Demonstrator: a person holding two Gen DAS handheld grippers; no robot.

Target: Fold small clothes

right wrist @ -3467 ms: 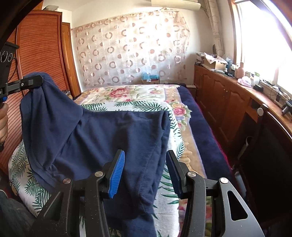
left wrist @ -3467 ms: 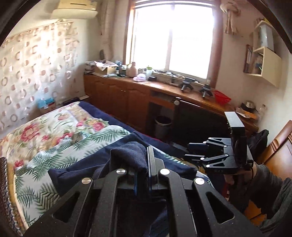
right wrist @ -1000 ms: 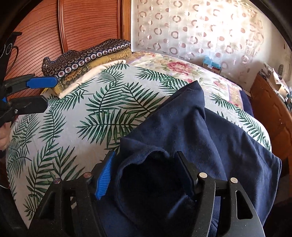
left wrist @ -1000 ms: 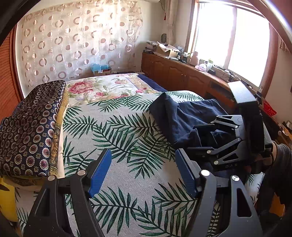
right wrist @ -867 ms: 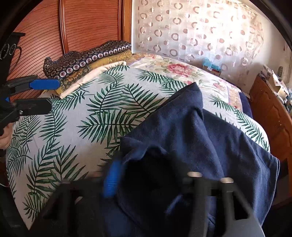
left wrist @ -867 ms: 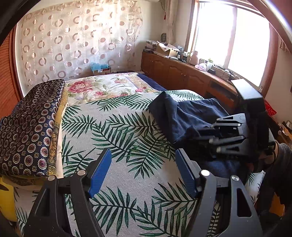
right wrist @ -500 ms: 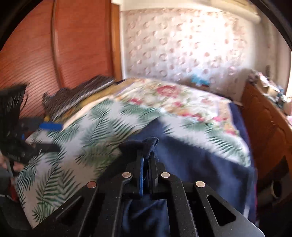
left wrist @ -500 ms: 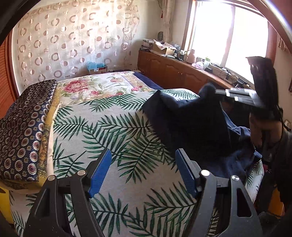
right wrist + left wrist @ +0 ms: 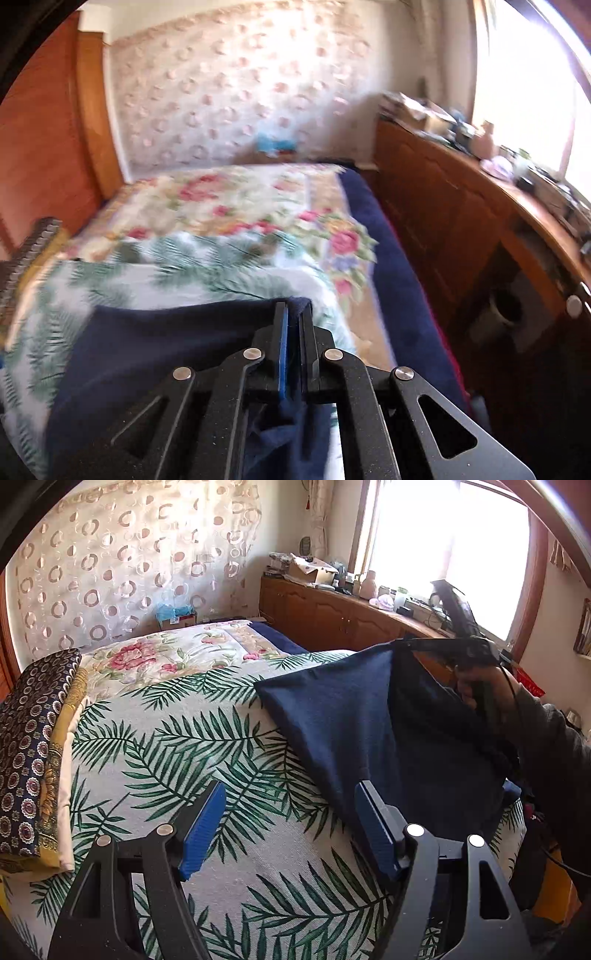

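Observation:
A navy garment (image 9: pixel 351 716) lies on the right side of the palm-leaf bedspread (image 9: pixel 184 746), with one edge lifted into a taut sheet. My right gripper (image 9: pixel 402 641) holds that raised corner, gripped by a person's hand (image 9: pixel 476 686). In the right wrist view the right gripper (image 9: pixel 293 308) is shut on a fold of the navy garment (image 9: pixel 166 343), with cloth hanging below the jaws. My left gripper (image 9: pixel 290 786) hovers open over the bedspread. Its right finger (image 9: pixel 373 823) is close to the garment's lower left edge, and nothing is between its pads.
Folded patterned fabrics (image 9: pixel 29 720) are stacked at the bed's left edge. A floral blanket (image 9: pixel 166 657) covers the far end of the bed. A wooden cabinet (image 9: pixel 332 616) with clutter runs under the window on the right, with a narrow aisle (image 9: pixel 424 295) beside the bed.
The right gripper shut on the navy garment and carried its edge up and to the right, so the cloth rose off the bed. The left gripper stayed open and drifted slightly toward the garment.

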